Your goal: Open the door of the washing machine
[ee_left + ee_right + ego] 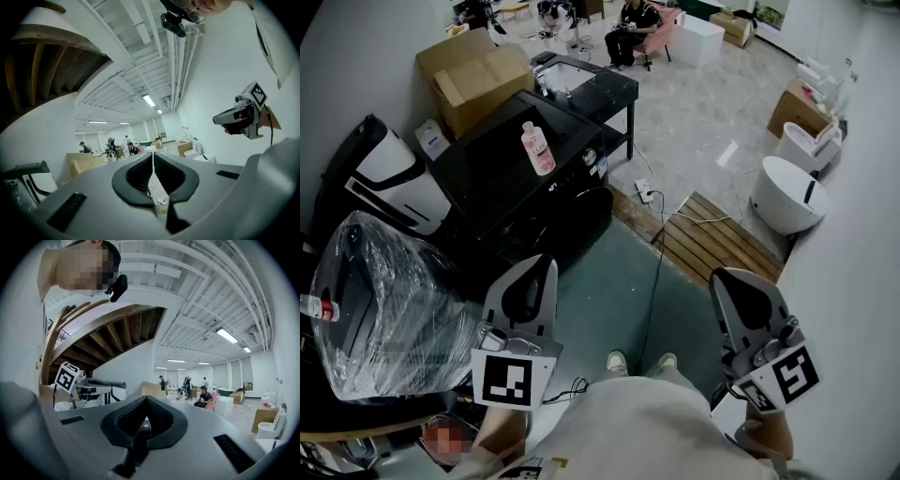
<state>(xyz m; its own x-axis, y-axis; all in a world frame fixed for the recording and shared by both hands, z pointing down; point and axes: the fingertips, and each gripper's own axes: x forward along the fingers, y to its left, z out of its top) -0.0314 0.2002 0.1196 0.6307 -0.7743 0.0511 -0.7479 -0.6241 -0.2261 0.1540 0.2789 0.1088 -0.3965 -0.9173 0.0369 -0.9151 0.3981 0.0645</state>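
Note:
The black washing machine stands left of centre in the head view, a pink bottle lying on its top. Its dark front with the door faces the teal floor; the door looks closed. Both grippers are held level, well short of the machine. My left gripper has its jaws together with nothing between them. My right gripper is also shut and empty, off to the right. Each gripper view shows mainly the far room and ceiling, not the machine.
A plastic-wrapped bundle sits close at the left, with a white appliance behind it. Cardboard boxes and a black table lie beyond the machine. A power strip and cable, a wooden pallet and white tubs are at right.

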